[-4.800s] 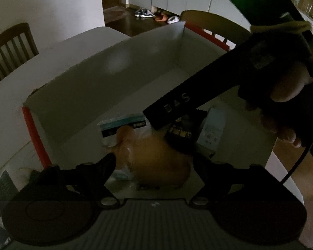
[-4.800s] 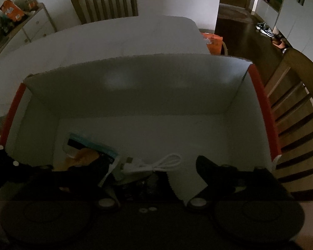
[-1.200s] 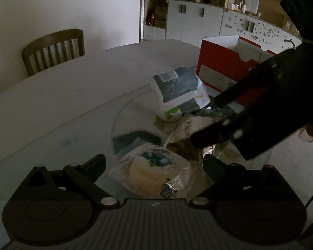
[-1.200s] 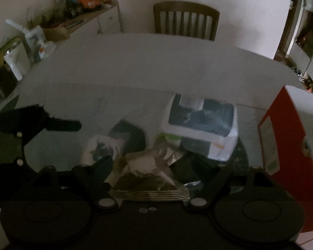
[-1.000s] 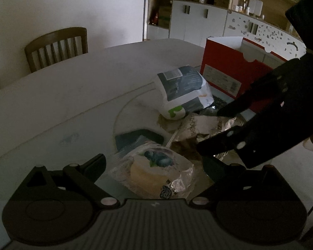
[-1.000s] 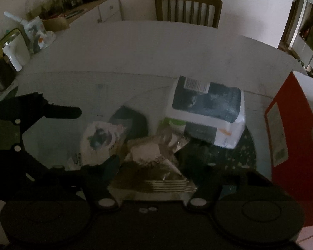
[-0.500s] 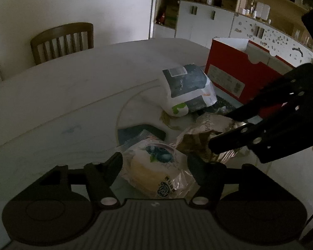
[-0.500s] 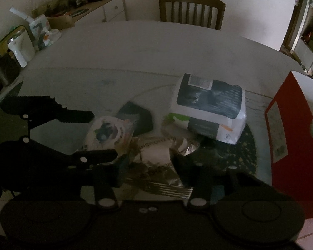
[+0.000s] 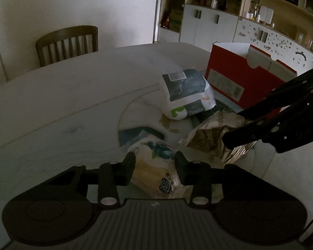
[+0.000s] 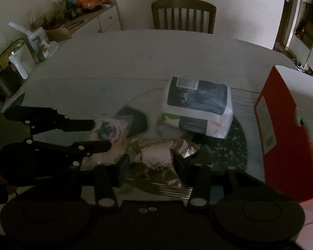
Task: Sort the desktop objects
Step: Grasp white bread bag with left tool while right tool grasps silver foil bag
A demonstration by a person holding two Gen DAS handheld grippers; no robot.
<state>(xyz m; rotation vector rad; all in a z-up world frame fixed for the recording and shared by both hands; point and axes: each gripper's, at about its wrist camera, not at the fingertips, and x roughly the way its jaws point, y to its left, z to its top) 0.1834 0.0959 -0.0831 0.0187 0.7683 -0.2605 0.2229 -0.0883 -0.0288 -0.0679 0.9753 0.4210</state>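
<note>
From the left wrist camera I see my left gripper (image 9: 154, 163) with its jaws pressed against both sides of the wrapped pastry (image 9: 156, 166), a soft cake in a clear packet lying on the glass turntable (image 9: 135, 112). I judge it gripped, though the film may be taking the squeeze more than the cake, so I want to lift slowly and straight up to test the hold. The red box (image 9: 235, 79) stands well apart to the right, beyond the white tissue pack (image 9: 186, 92). The right gripper (image 9: 235, 127) crosses in from the right over the foil snack bag (image 9: 215, 139).

From the right wrist camera, my right gripper (image 10: 150, 162) has its jaws closed in on the foil snack bag (image 10: 158, 160), pinching the crinkled middle. Foil slips and crumples, so I would keep the grip firm and raise it level. The left gripper (image 10: 100, 133) sits just beside, on the wrapped pastry (image 10: 108, 133); the two tools are near, so I should lift one clear before swinging either toward the red box (image 10: 285, 137) at the right edge.
</note>
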